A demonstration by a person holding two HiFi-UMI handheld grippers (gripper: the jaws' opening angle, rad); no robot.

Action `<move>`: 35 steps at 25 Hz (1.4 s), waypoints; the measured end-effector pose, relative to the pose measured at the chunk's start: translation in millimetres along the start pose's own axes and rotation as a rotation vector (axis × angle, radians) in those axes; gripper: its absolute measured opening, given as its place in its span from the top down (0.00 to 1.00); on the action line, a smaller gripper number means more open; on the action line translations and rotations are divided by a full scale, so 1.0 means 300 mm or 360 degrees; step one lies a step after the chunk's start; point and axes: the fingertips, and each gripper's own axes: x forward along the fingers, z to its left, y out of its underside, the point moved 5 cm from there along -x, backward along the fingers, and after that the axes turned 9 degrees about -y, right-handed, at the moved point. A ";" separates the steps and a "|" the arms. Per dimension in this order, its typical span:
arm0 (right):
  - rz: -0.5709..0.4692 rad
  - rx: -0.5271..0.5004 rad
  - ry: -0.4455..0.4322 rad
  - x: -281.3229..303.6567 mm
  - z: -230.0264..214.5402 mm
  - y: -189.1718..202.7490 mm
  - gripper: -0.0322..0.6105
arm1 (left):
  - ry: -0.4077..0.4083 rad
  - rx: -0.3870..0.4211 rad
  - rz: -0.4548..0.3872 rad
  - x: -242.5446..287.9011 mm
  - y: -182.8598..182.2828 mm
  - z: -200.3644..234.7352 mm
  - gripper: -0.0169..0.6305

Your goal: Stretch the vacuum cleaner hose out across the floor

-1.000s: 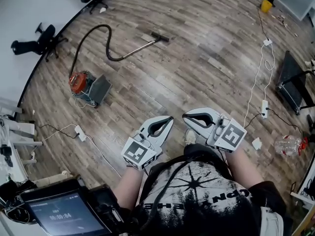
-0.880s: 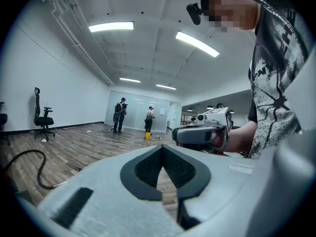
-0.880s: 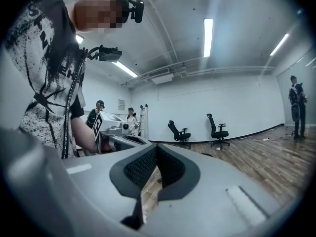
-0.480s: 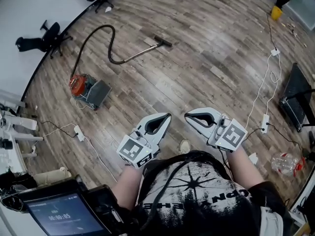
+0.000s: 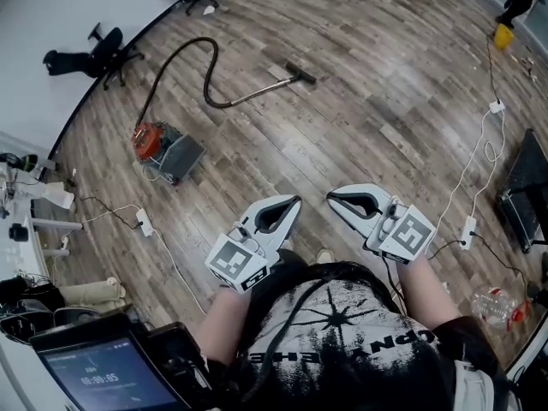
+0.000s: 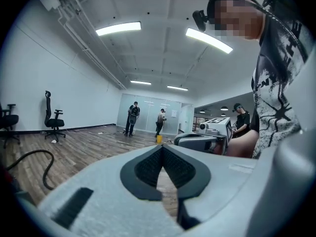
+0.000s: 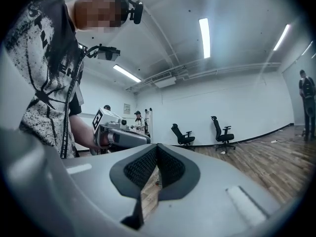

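The vacuum cleaner (image 5: 163,150), orange and grey, sits on the wood floor far ahead to my left. Its black hose (image 5: 184,62) loops away from it and joins a metal wand ending in a floor nozzle (image 5: 300,73). A bend of the hose (image 6: 34,164) shows at the left gripper view's lower left. My left gripper (image 5: 293,202) and right gripper (image 5: 336,199) are held close to my chest, tips pointing at each other, both shut with nothing in them. The left gripper (image 6: 162,148) and right gripper (image 7: 157,146) show their pads pressed together.
Black office chairs (image 5: 94,54) stand along the curved white wall. White cables and power strips (image 5: 467,229) run down the right side, and another strip (image 5: 144,223) lies at the left. A plastic bottle (image 5: 494,304) lies near my right. People (image 6: 133,117) stand by a far glass wall.
The head view has swung, so the vacuum, hose and nozzle sit further right and lower in the picture. Both grippers stay shut in front of my chest.
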 end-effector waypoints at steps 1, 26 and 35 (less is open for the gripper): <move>-0.0002 0.0001 -0.0006 0.008 -0.011 -0.004 0.94 | -0.0006 0.0009 0.0008 0.004 -0.002 0.007 0.97; -0.0059 -0.0103 0.0209 0.477 -0.563 -0.145 0.94 | 0.0233 0.0051 0.0025 0.250 -0.138 0.693 0.97; -0.0014 0.0005 0.0287 0.662 -0.759 -0.151 0.94 | 0.0303 0.0019 0.0010 0.301 -0.153 0.983 0.97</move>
